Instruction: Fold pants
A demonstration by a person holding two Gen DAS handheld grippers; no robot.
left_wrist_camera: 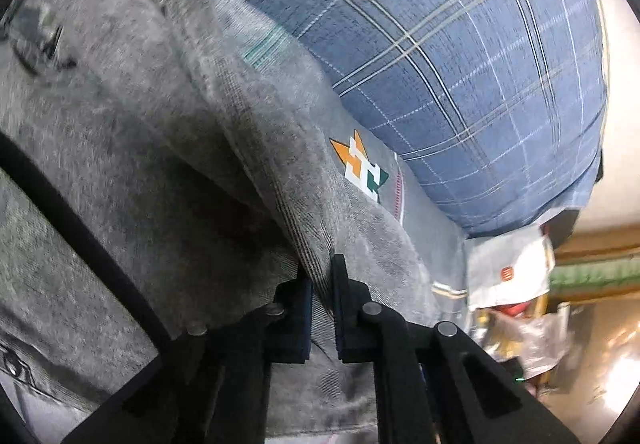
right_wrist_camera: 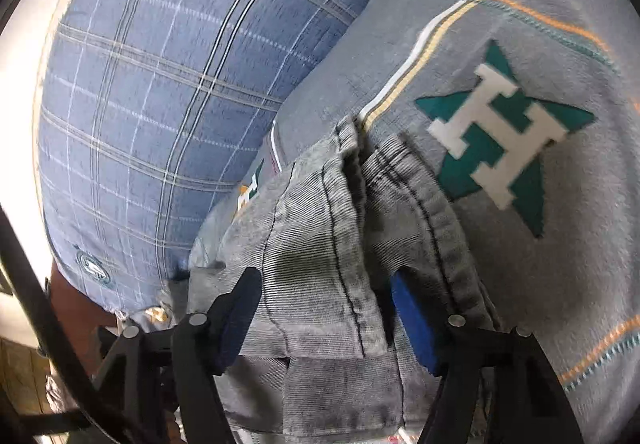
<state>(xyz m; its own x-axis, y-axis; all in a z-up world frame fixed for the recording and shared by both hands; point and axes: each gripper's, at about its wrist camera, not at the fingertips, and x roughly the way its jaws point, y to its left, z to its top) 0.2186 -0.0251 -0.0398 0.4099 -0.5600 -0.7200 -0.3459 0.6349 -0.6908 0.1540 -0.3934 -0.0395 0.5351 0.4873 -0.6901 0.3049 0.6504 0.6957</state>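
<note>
The grey corduroy pants [left_wrist_camera: 140,148] rise as a bunched ridge in the left wrist view. My left gripper [left_wrist_camera: 322,276] is shut on a thin fold of them, pinched upright between its dark pads. In the right wrist view a folded end of the pants [right_wrist_camera: 312,228], with seams and a hem showing, lies on the grey bedcover [right_wrist_camera: 560,244]. My right gripper [right_wrist_camera: 326,296] stands open over it. The cloth sits between its black finger [right_wrist_camera: 240,304] and its blue pad [right_wrist_camera: 412,320], and neither pad squeezes it.
A large blue plaid pillow [left_wrist_camera: 460,44] [right_wrist_camera: 160,84] lies just beyond the pants. The bedcover bears a green star with a white H [right_wrist_camera: 500,140]. A white bag [left_wrist_camera: 508,268] and clutter stand past the bed's edge at the right in the left wrist view.
</note>
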